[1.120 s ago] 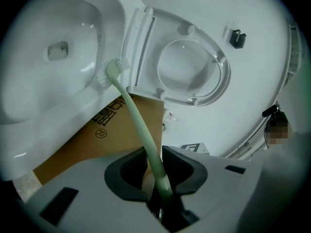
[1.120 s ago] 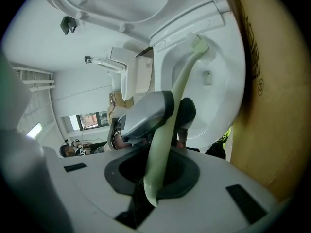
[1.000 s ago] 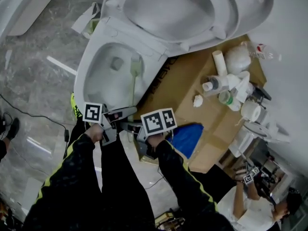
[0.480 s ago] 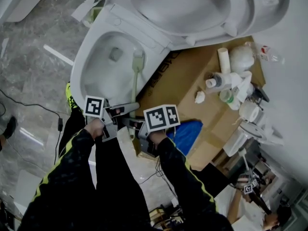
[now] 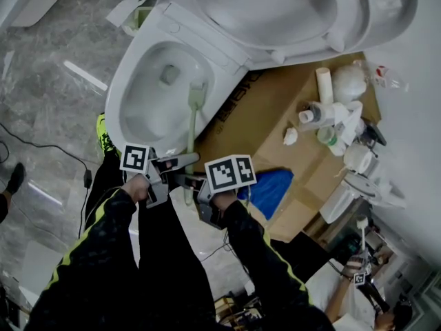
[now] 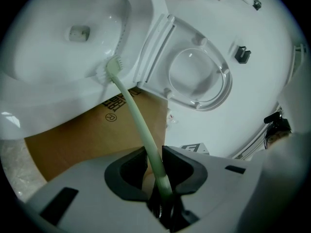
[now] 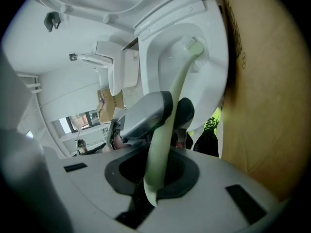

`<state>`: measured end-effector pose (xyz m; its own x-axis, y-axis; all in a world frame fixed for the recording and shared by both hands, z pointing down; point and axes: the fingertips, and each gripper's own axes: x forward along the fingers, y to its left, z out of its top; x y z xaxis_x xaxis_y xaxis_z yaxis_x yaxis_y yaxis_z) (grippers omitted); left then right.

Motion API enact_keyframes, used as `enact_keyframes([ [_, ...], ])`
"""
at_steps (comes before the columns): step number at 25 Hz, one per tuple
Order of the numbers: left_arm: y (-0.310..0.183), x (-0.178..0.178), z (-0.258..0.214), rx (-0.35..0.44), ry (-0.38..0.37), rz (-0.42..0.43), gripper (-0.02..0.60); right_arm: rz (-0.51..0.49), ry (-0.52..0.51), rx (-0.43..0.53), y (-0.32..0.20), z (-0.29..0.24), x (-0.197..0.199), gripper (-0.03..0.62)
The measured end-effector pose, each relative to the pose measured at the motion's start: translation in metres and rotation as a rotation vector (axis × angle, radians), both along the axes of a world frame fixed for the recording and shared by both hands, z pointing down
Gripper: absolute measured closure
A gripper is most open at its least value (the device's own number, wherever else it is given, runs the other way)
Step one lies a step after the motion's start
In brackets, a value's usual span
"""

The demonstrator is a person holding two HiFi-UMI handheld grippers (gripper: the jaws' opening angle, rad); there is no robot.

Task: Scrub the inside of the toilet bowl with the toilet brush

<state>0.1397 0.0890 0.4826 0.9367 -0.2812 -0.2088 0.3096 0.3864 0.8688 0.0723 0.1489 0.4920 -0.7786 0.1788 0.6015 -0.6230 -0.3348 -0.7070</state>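
Observation:
The white toilet bowl [image 5: 148, 119] stands open with its lid [image 5: 275, 12] raised. A pale green toilet brush [image 5: 191, 136] reaches into it, and its head [image 5: 198, 94] lies against the bowl's right inner wall, beside the drain. My left gripper [image 5: 189, 159] and right gripper [image 5: 185, 180] are both shut on the handle's near end, left just above right. In the left gripper view the handle [image 6: 146, 135] runs up from my gripper [image 6: 154, 163] to the brush head [image 6: 112, 68]. The right gripper view shows the handle [image 7: 167, 125] in my right gripper [image 7: 160, 165] and the head [image 7: 194, 47] inside the bowl.
A cardboard box [image 5: 275, 116] sits tight against the toilet's right side, with bottles and a paper roll [image 5: 331, 116] on it. A blue cloth [image 5: 269, 188] lies at its near edge. A cable [image 5: 41, 150] crosses the marble floor on the left. A person [image 5: 358, 288] crouches at the lower right.
The brush head has slid a little toward me along the bowl's right wall. Both grippers keep their hold on the handle.

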Motion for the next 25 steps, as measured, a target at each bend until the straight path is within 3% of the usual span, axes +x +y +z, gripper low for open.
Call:
enact_keyframes([
  [25,0.062,-0.050,-0.003,-0.123,-0.083,0.102,0.483,0.082,-0.077,-0.115,0.055,-0.014,-0.056,0.549],
])
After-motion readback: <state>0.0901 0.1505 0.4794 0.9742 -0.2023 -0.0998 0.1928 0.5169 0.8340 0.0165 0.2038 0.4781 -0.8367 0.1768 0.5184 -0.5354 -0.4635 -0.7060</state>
